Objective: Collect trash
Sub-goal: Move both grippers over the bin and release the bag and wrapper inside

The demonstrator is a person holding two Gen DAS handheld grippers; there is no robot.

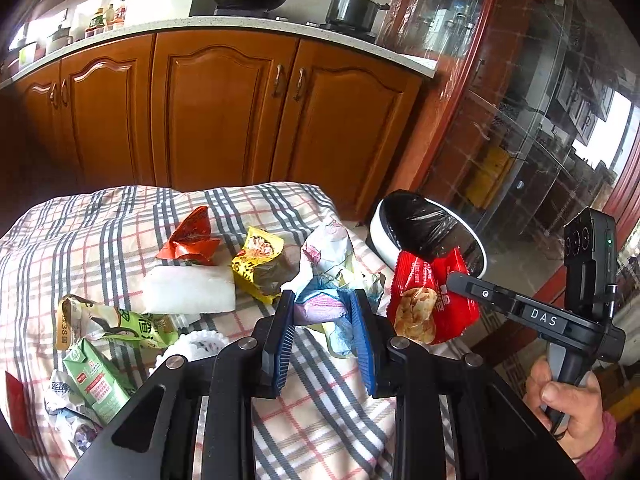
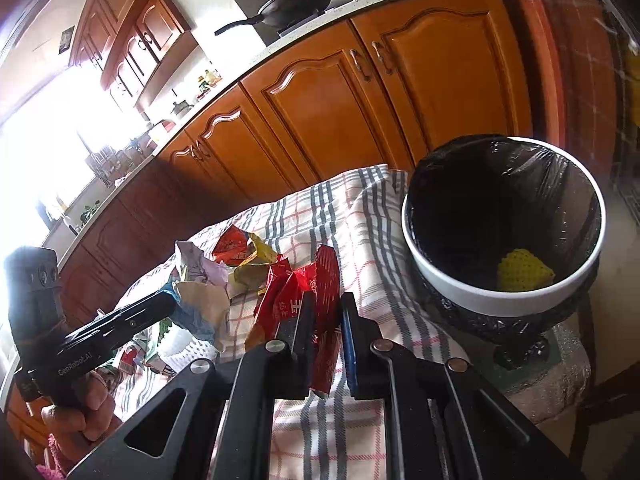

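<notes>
My left gripper (image 1: 322, 300) is shut on a crumpled pastel wrapper (image 1: 328, 260), held just above the checked cloth (image 1: 120, 216); it also shows in the right wrist view (image 2: 200, 280). My right gripper (image 2: 326, 308) is shut on a red snack packet (image 2: 304, 292), seen in the left wrist view (image 1: 428, 296) in front of the bin. The white bin (image 2: 504, 298) with a black liner stands right of the table; a yellow piece (image 2: 524, 270) lies inside. It also shows in the left wrist view (image 1: 424, 232).
On the cloth lie an orange-red wrapper (image 1: 190, 240), a yellow packet (image 1: 258, 262), a white foam block (image 1: 188, 290), a green carton (image 1: 98, 380) and other wrappers at the left. Wooden cabinets (image 1: 224, 108) stand behind the table. A glass cabinet (image 1: 520, 120) is at right.
</notes>
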